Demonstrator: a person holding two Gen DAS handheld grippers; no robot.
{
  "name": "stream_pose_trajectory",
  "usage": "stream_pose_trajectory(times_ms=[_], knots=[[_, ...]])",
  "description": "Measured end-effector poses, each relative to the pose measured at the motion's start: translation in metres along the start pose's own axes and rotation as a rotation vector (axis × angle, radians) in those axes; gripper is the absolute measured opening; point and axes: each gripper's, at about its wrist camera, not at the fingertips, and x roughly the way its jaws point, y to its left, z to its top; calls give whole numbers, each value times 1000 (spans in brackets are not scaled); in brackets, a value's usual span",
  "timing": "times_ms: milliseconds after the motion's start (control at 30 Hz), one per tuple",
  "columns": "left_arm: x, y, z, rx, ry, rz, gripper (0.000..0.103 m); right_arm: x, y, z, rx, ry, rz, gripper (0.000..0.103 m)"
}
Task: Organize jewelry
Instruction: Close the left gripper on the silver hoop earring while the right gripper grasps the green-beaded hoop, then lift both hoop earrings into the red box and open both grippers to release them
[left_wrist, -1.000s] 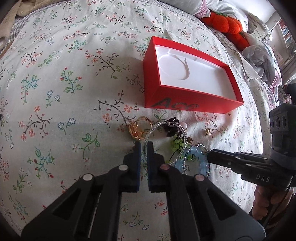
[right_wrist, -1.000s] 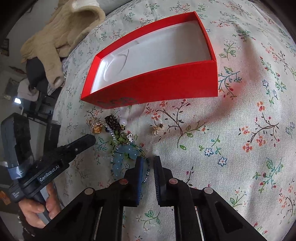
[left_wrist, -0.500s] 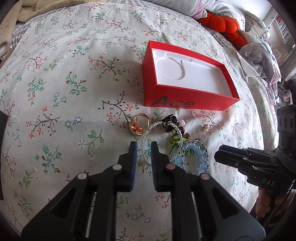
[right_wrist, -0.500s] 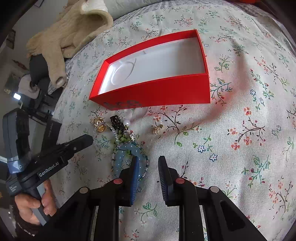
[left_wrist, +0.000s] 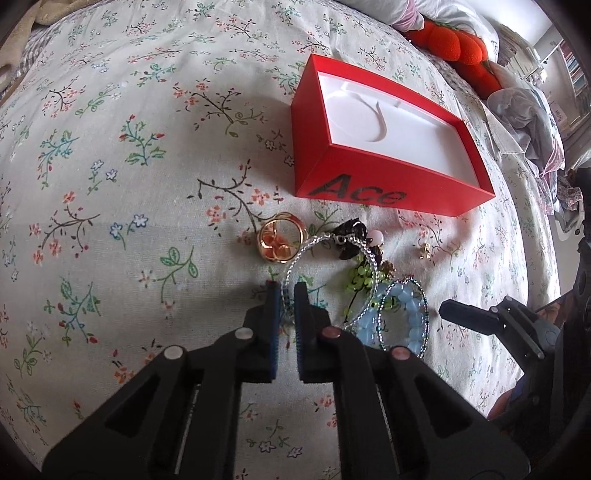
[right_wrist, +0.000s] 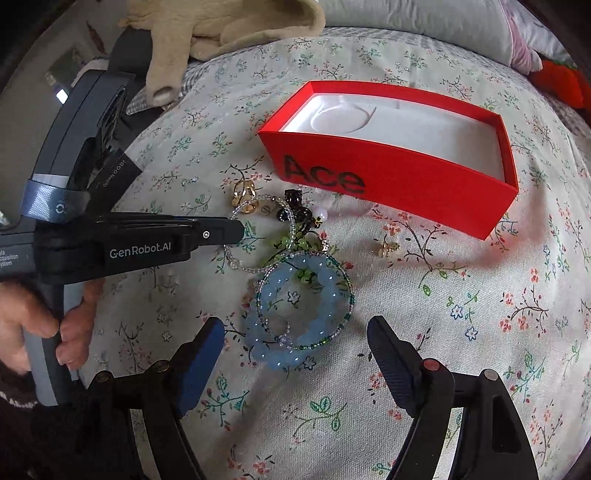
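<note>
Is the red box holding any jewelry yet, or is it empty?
Empty. The red box shows only its bare white moulded insert in both views; the blue bead bracelet and other pieces lie on the bedspread in front.

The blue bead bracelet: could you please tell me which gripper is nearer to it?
Right. The right gripper has its jaws wide open on either side of the blue bead bracelet; the left gripper sits beside it at the clear bead strand.

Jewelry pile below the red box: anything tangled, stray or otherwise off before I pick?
Yes. The clear bead strand, green beads, dark charm and blue bracelet overlap in one heap, so one may drag the others. A small gold piece lies apart to the right. The red box holds no jewelry.
</note>
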Motion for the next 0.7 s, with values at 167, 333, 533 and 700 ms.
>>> stream_pose_trajectory(times_ms=[167,333,533,700], knots=[[-2,-4,1,13,5,15,5,13,5,6,-53,-6,-70,58],[-10,2,-3,21,3,15,5,9,-2,8,-33,-22,-56,51],[-27,9,-9,10,-30,10,5,-3,-14,4,19,-38,-56,51],[-46,6,-11,8,-76,-12,5,-16,-20,1,54,-37,-74,51]])
